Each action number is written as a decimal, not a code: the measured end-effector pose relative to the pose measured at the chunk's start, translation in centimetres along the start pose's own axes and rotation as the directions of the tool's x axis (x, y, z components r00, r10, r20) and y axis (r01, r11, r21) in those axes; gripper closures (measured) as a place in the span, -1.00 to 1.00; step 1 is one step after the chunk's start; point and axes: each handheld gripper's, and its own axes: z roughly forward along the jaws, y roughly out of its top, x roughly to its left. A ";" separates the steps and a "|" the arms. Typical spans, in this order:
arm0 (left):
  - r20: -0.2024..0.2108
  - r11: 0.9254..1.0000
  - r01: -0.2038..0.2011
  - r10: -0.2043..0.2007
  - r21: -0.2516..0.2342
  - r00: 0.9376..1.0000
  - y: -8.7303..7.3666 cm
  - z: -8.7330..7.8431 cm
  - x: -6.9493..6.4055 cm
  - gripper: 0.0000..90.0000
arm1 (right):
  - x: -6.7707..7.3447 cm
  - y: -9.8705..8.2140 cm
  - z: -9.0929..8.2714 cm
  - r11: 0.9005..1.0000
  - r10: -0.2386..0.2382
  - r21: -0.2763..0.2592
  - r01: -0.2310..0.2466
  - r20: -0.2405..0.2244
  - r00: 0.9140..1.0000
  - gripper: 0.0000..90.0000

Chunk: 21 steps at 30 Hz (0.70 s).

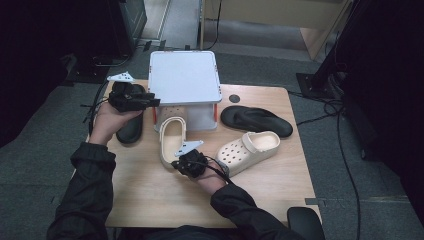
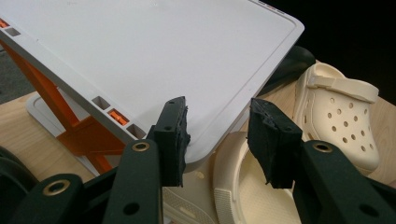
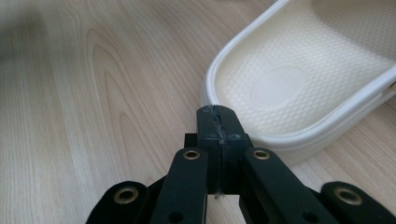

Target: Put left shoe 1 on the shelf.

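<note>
The cream clog (image 1: 172,137) lies on the counter (image 1: 150,195) with its toe pushed under the white rack (image 1: 185,77) and its open heel turned toward the person; so its long axis runs from the person away to the rack. The right gripper (image 3: 218,122) is at this heel end, and in the right gripper view its jaws are pressed together with nothing between them, the tips just at the outside of the heel rim, touching it or almost; I cannot tell which. The clog therefore lies straight ahead of these jaws and a little to their right in that view, along the same line as its own length; a push from here would go along the axis, deeper under the rack.

The left gripper (image 2: 219,140) is held higher, at the front left corner of the rack; its jaws stand apart, and the corner of the white top plate is between them, close by one pad, but I see no firm press on it. The second cream clog (image 1: 247,150) lies well to the right, apart from the first; the right hand is the nearer one to both. One black slipper (image 1: 257,121) is behind it, and another black slipper (image 1: 131,131) lies under the left hand.
</note>
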 end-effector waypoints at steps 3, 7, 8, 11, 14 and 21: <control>0.001 1.000 0.000 0.000 0.000 1.000 0.0 0.0 0.0 0.28 | 0.1 0.0 0.1 1.000 0.004 -0.005 -0.004 0.004 1.000 1.00; 0.002 1.000 -0.001 0.001 0.000 1.000 0.0 0.0 0.0 0.28 | 0.4 -0.6 0.5 1.000 0.013 0.025 -0.012 -0.014 1.000 1.00; 0.001 1.000 0.000 0.000 0.000 1.000 0.0 0.0 0.0 0.28 | 0.5 -0.9 0.7 0.999 0.006 0.032 -0.005 -0.014 1.000 1.00; 0.001 1.000 0.000 0.000 0.001 1.000 0.0 0.0 0.0 0.28 | 0.7 -1.5 1.6 0.998 0.001 0.069 -0.001 -0.005 1.000 1.00; 0.000 1.000 -0.001 0.001 0.000 1.000 0.0 0.0 -0.1 0.28 | 0.3 -1.4 1.8 0.998 0.011 0.064 -0.011 0.009 1.000 1.00; 0.000 1.000 0.000 0.000 0.000 1.000 0.0 0.0 0.0 0.28 | -0.7 0.0 1.3 0.999 0.028 0.026 -0.030 0.068 0.997 1.00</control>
